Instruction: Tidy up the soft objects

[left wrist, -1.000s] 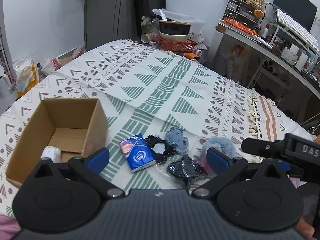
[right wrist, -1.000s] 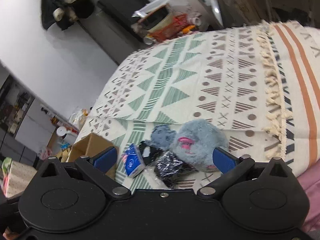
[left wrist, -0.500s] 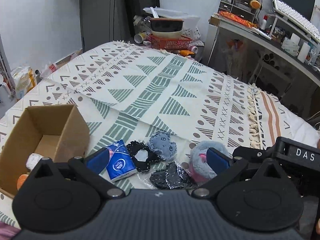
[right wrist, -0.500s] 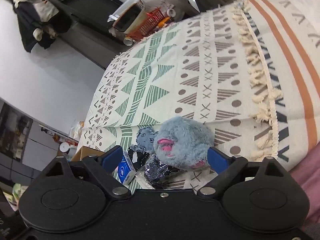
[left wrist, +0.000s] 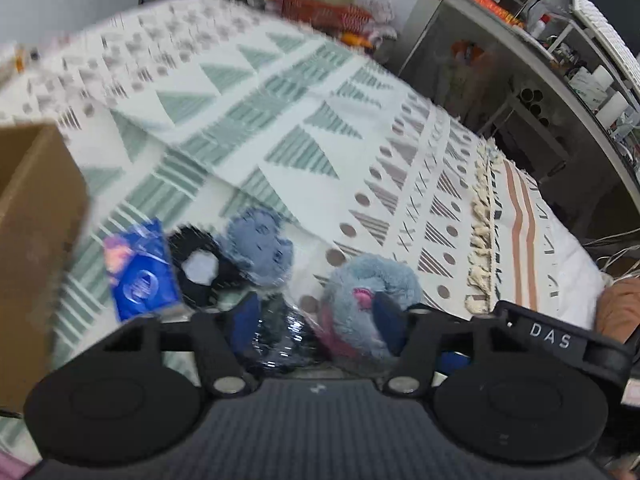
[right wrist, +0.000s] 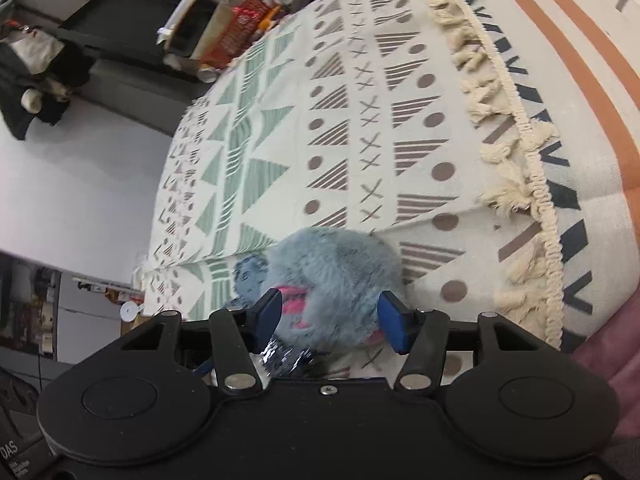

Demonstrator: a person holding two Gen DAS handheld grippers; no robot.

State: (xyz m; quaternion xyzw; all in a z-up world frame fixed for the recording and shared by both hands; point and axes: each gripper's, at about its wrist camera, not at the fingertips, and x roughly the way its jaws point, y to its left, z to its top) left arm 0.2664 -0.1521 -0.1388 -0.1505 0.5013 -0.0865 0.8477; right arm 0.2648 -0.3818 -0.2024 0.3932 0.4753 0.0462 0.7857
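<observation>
Right gripper (right wrist: 329,316) straddles the fluffy grey plush (right wrist: 336,276), its blue pads set either side of the fur, partly closed, though whether they grip it yet I cannot tell. The plush lies on the patterned blanket (right wrist: 360,128) of the bed, touching a shiny black packet (left wrist: 280,340). Left gripper (left wrist: 314,320) hangs half open over that packet, holding nothing. This looks like the grasping step; next comes closing firmly, lifting, and carrying left to the cardboard box (left wrist: 36,216).
</observation>
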